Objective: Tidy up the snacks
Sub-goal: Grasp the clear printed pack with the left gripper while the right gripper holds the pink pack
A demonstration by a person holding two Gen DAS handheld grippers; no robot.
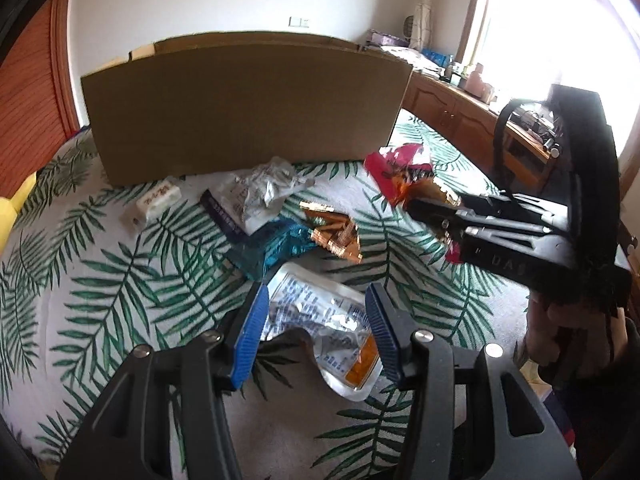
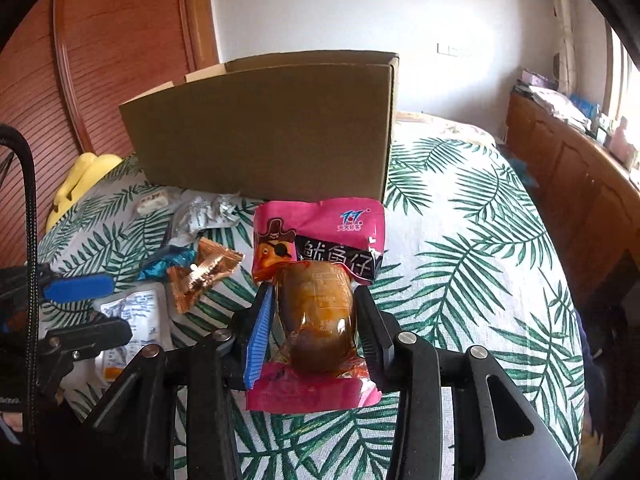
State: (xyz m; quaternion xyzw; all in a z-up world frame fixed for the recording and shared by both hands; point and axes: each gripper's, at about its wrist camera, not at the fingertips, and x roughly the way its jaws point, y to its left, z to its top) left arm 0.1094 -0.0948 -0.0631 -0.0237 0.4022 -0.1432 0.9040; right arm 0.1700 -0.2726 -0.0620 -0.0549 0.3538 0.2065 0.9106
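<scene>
My right gripper [image 2: 314, 312] is shut on a pink squid snack packet [image 2: 320, 236] and holds it above the bed; it also shows in the left wrist view [image 1: 432, 204] with the pink packet [image 1: 396, 168]. My left gripper [image 1: 316, 320] is open, its blue pads [image 1: 250, 336] either side of a silver-and-orange pouch [image 1: 320, 320] lying on the bed. An open cardboard box [image 1: 244, 108] stands behind the snacks; it also shows in the right wrist view [image 2: 264, 128]. Loose on the bed lie a copper wrapper [image 1: 334, 232], a teal packet [image 1: 272, 248], a crumpled silver pouch [image 1: 260, 192] and a small white packet [image 1: 154, 202].
The bed has a white sheet with green palm leaves [image 2: 460, 280]. A wooden headboard [image 2: 112, 48] is at the left, with a yellow toy [image 2: 80, 184] below it. A cluttered wooden cabinet [image 2: 568, 152] runs along the right under a bright window.
</scene>
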